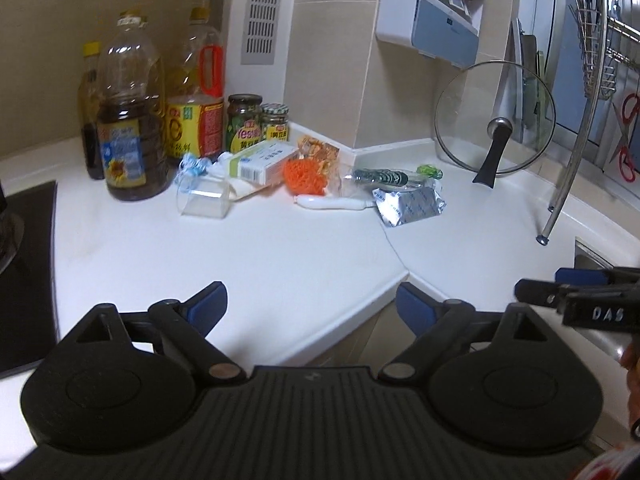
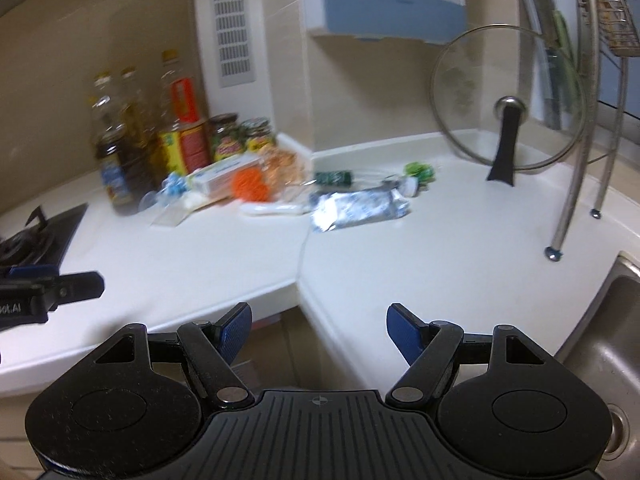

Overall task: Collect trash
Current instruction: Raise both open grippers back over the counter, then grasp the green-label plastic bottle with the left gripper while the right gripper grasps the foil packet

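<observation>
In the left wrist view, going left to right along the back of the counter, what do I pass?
Stove edge → dark oil bottle → clear plastic box → orange mesh ball → silver foil packet → glass pot lid → dish rack leg.

Trash pile (image 1: 312, 178) lies on the counter (image 1: 280, 248), bottles (image 1: 132, 120) left, lid (image 1: 494, 116) right
</observation>
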`<move>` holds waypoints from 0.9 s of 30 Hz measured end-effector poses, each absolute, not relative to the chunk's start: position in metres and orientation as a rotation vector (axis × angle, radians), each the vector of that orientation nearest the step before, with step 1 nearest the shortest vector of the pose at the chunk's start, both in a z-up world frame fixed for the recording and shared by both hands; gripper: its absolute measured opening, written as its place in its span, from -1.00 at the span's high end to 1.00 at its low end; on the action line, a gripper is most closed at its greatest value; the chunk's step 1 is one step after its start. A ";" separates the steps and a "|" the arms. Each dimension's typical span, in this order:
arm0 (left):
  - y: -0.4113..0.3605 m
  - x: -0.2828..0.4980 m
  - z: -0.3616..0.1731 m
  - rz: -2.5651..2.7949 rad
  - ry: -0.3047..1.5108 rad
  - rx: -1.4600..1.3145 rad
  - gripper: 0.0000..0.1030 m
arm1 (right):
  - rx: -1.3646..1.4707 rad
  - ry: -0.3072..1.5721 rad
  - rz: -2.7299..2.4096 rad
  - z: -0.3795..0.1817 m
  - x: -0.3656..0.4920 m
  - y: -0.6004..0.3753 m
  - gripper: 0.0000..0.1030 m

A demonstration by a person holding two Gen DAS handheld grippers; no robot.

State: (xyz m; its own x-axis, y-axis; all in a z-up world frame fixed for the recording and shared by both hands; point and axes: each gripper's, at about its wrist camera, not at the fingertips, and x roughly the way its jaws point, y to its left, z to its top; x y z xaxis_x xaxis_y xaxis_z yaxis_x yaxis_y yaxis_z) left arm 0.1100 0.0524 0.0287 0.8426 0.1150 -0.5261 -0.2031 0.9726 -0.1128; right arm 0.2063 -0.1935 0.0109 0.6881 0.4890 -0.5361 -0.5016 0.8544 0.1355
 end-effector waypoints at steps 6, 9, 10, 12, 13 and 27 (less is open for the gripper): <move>0.050 0.152 0.025 0.180 0.548 -0.159 -0.83 | -0.015 0.587 0.547 0.010 0.255 -0.202 -0.44; 0.049 0.179 0.023 0.195 0.553 -0.140 -0.83 | -0.014 0.592 0.567 0.005 0.287 -0.203 -0.44; 0.048 0.188 0.022 0.195 0.556 -0.128 -0.83 | -0.015 0.594 0.578 0.004 0.298 -0.202 -0.44; 0.048 0.207 0.020 0.207 0.567 -0.110 -0.83 | -0.015 0.601 0.603 0.001 0.320 -0.200 -0.44; 0.049 0.216 0.019 0.216 0.572 -0.107 -0.83 | -0.017 0.604 0.615 -0.001 0.331 -0.198 -0.44; 0.043 0.294 0.005 0.281 0.651 -0.071 -0.83 | -0.064 0.623 0.743 -0.027 0.448 -0.185 -0.44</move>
